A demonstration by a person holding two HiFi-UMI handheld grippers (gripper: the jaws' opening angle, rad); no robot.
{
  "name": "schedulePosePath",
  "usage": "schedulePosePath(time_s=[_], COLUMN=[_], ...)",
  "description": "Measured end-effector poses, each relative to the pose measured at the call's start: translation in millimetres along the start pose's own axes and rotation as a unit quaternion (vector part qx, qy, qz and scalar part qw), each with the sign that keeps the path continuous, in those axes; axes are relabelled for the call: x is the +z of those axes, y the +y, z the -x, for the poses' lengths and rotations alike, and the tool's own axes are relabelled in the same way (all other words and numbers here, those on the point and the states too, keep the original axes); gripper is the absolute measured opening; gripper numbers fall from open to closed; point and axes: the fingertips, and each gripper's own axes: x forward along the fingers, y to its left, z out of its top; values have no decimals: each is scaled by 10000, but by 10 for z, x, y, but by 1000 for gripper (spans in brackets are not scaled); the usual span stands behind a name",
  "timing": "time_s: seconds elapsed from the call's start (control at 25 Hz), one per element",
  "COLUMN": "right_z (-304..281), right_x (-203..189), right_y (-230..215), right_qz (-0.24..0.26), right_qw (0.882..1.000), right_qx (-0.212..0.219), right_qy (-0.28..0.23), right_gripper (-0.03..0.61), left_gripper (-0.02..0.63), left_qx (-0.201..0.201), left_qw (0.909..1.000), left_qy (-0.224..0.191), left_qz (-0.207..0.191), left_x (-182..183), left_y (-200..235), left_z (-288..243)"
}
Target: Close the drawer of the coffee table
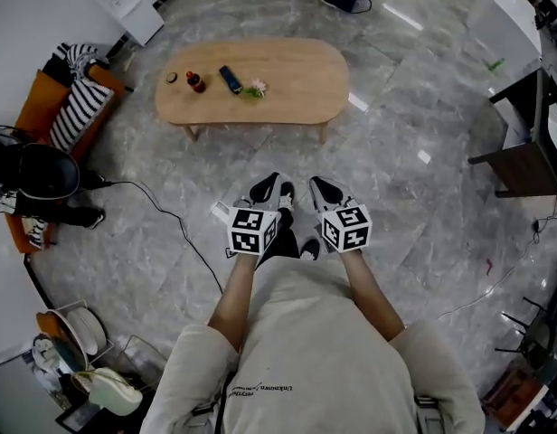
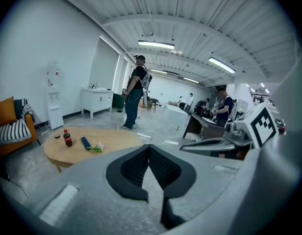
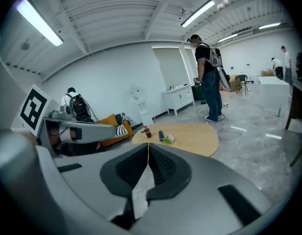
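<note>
Well short of the worktop (image 1: pixel 297 87), left tool (image 1: pixel 275 188) and right tool (image 1: pixel 324 190) are held clenched, nothing between the jaws. Its drawer is shown in no view. Step judged: approach. Next, the drawer front must be found and pushed.

Grey marble floor (image 1: pixel 423 89), white walls (image 2: pixel 43 58), orange sofa (image 1: pixel 32 108).

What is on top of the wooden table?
A small bottle, a dark flat bar, a little flower sprig and a tiny round thing. The tabletop hides whatever is underneath.
</note>
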Motion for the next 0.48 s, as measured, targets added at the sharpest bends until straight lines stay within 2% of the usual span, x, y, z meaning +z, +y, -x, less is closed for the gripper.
schedulePosePath(time_s=[0.08,0.24,0.48], right_z=[-39,195,402], right_x=[26,-191,-213], right_y=[44,216,182], right_qz=[20,-238,-204], right_qw=[10000,9996,9997], right_qx=[-5,-18,-49], right_qy=[-92,-127,-152], right_gripper=[18,16,15], left_gripper=[11,9,9], left_qx=[31,29,56], left_qw=[9998,9978,9980], left_qy=[-50,125,18], left_qz=[209,645,634], left_x=[-66,-505,-544], left_y=[17,-131,-242], left_z=[106,438,527])
